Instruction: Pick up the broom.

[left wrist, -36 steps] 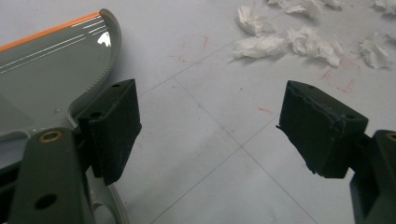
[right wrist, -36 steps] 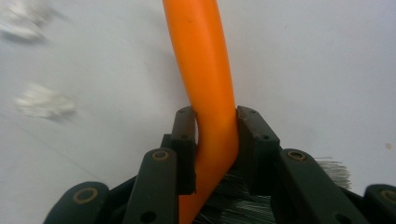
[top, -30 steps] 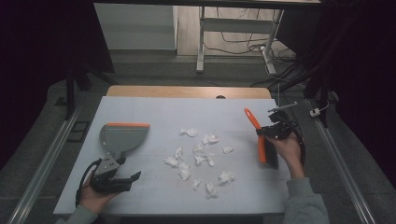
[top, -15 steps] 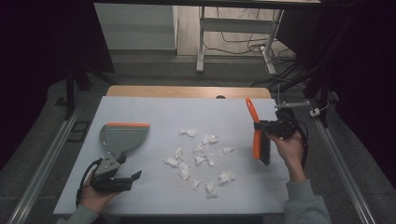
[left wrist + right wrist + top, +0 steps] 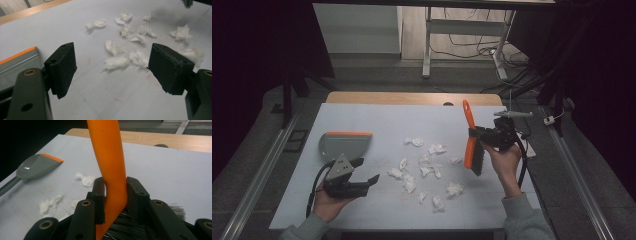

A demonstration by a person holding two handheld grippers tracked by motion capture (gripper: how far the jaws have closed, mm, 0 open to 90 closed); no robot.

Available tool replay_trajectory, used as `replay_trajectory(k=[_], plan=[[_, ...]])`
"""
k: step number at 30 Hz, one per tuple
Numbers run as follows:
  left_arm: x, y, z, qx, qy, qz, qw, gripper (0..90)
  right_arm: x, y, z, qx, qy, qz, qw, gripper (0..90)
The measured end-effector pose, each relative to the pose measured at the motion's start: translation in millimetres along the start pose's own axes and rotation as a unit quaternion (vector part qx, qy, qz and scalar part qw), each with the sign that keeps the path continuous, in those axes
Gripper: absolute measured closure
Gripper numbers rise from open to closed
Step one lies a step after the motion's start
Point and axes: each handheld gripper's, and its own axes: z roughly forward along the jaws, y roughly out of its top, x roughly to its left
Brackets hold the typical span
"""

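My right gripper (image 5: 479, 136) is shut on an orange hand brush (image 5: 470, 135), held clear of the table at the right with its black bristles (image 5: 477, 161) pointing down; in the right gripper view the orange handle (image 5: 110, 160) rises between the jaws. Several crumpled white paper scraps (image 5: 426, 165) lie scattered over the middle of the white table (image 5: 377, 120). A grey dustpan with an orange lip (image 5: 344, 143) lies at the left. My left gripper (image 5: 366, 171) rests near the front left edge, open and empty, its jaws (image 5: 112, 67) facing the scraps (image 5: 117, 61).
The table's wooden far edge (image 5: 412, 98) runs along the back. Metal rails (image 5: 259, 172) flank the table on both sides. Cables and a desk frame (image 5: 462, 45) stand on the floor beyond.
My right gripper has carried the brush leftward toward the scraps and tipped it more upright. The left gripper has stayed put.
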Motion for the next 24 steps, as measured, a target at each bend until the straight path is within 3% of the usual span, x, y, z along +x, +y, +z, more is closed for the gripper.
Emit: replay_trajectory(k=[4, 11, 14, 18, 24], plan=[[-5.0, 14.1, 9.5, -0.018, -0.010, 0.006, 0.9998, 26.8, 11.6, 0.5, 7.8, 0.001, 0.017, -0.001, 0.9998, 69.3], [-14.2, 38.8, 28.5, -0.019, -0.022, 0.014, 0.9995, 27.5, 23.9, 1.6, 17.0, -0.017, 0.037, 0.013, 0.9991, 69.3], [-27.3, 51.2, 41.7, -0.006, -0.035, 0.032, 0.9989, 26.1, 30.7, 2.7, 21.7, -0.022, 0.050, 0.018, 0.9983, 69.3], [-47.1, 64.1, 60.0, -0.002, -0.072, 0.039, 0.9966, 25.4, 41.6, 1.7, 28.7, -0.032, 0.058, 0.026, 0.9974, 69.4], [-61.2, 69.3, 81.0, 0.003, -0.083, 0.038, 0.9958, 25.5, 55.0, -0.1, 42.7, -0.038, 0.082, 0.034, 0.9953, 69.3]])
